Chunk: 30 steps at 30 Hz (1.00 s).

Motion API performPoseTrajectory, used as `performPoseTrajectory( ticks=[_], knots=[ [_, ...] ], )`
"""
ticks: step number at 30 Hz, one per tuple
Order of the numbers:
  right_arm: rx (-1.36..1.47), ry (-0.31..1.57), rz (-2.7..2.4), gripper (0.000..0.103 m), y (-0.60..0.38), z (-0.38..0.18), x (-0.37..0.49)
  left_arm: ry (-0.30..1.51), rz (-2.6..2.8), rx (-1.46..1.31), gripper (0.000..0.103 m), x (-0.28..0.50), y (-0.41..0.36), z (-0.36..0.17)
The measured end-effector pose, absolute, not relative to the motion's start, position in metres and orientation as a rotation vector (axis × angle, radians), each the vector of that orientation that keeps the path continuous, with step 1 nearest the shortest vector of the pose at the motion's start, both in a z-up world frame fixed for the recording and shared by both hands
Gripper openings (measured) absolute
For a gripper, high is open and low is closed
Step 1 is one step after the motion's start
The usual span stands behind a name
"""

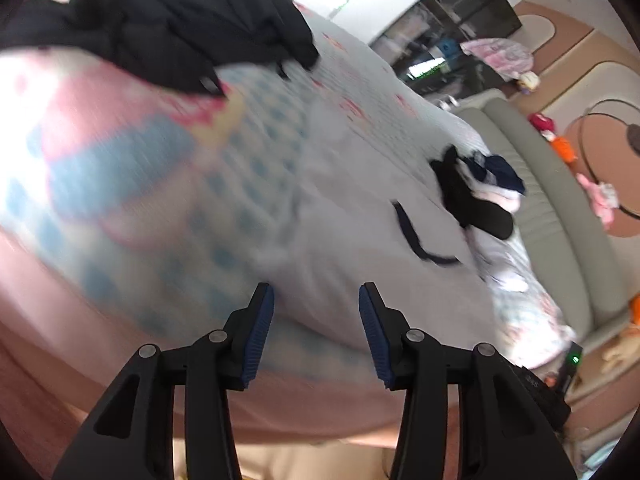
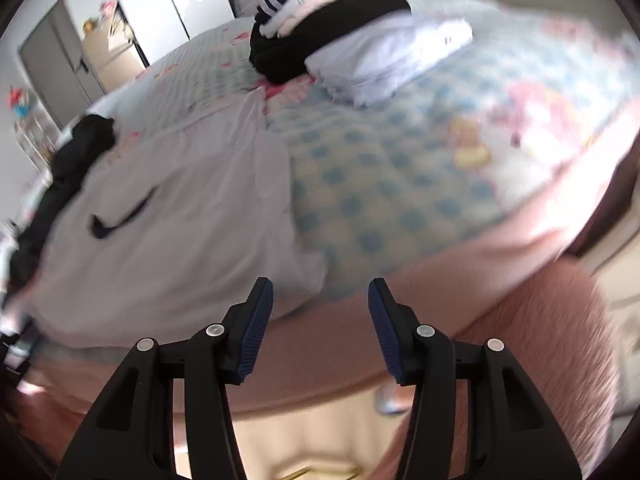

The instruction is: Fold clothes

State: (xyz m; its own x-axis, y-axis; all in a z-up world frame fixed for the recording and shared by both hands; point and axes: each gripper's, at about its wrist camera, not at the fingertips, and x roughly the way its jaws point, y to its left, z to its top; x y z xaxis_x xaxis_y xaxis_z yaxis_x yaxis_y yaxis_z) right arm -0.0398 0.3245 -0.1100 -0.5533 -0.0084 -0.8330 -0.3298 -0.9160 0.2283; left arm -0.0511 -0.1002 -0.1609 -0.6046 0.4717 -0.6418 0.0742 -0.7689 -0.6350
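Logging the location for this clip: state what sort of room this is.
Most likely a home bedroom: a bed under a patterned checked cover, clothes piled on it, including a white T-shirt with a dark swoosh, and a padded headboard alongside.

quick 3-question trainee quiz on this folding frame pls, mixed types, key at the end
1. True or false: the left gripper is clamped on the white shirt.
2. The logo on the shirt is: A) red B) dark C) green.
3. Fill in: beside the folded white garment lies a folded ____ one.

Key: 1 false, the jaws stand open above the hem; the right gripper is open too. 2 B. 3 black.
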Motion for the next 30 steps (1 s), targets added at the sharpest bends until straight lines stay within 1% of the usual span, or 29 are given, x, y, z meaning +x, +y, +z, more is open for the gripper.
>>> performPoseTrajectory(
  ticks=[2,6,8,9,12,17,21,24,27,30],
  knots=[
    [-1.47,0.666,2.567,0.05,0.321,-0.114,-0.035,-0.93,2.412,-1.285,0.046,-0.051,-0.092,-0.166],
    [-1.59,0.712,2.599,0.05,0.305,-0.125,-0.036,-0.96,2.388,-1.314,0.048,-0.058,-0.09,-0.174],
    [-1.641,0.726,2.605,0.05,0.3,-0.13,-0.041,-1.001,2.369,-1.316,0.052,-0.061,-0.093,-0.177],
    [-1.671,0.738,2.59,0.05,0.299,-0.133,-0.045,-1.023,2.359,-1.316,0.053,-0.063,-0.094,-0.179],
    [-1.607,0.832,2.595,0.05,0.304,-0.134,-0.046,-1.052,2.343,-1.315,0.056,-0.063,-0.095,-0.184],
    [-1.538,0.99,2.575,0.05,0.32,-0.138,-0.053,-1.091,2.226,-1.275,0.057,-0.069,-0.091,-0.189],
    [-1.458,1.009,2.597,0.05,0.326,-0.133,-0.058,-1.08,2.216,-1.275,0.057,-0.079,-0.092,-0.188],
    [-1.465,0.958,2.6,0.05,0.322,-0.135,-0.068,-1.207,2.216,-1.252,0.058,-0.086,-0.101,-0.197],
    [-1.482,0.936,2.594,0.053,0.319,-0.141,-0.078,-1.272,2.223,-1.223,0.061,-0.092,-0.101,-0.2],
    [-1.48,0.941,2.615,0.052,0.317,-0.139,-0.085,-1.23,2.245,-1.201,0.062,-0.099,-0.094,-0.193]
  ],
)
